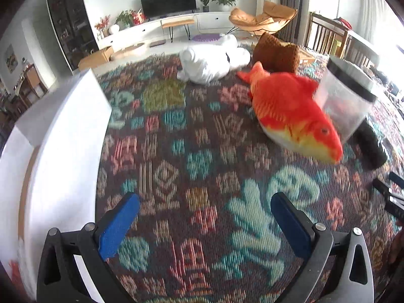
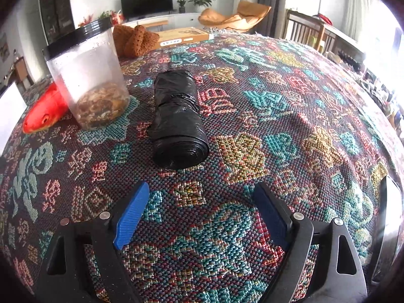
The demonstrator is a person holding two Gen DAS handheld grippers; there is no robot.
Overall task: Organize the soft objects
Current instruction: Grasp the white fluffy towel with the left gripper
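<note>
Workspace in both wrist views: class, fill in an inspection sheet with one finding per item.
Surface: patterned woven cloth, multicoloured, covering the work area.
Job's things: orange fish plush lying on the cloth; white plush and brown knitted cushion behind it.
Clutter: clear jar with black lid, upright, with brownish contents at the bottom, beside the fish's head; black bin-bag roll lying near it; flat cardboard box at the far edge; white box to the left.
Grippers: left gripper open, empty; right gripper open, empty.
Cables: nothing seen.
Surroundings: living room with television, tan lounge chair, potted plants.
</note>
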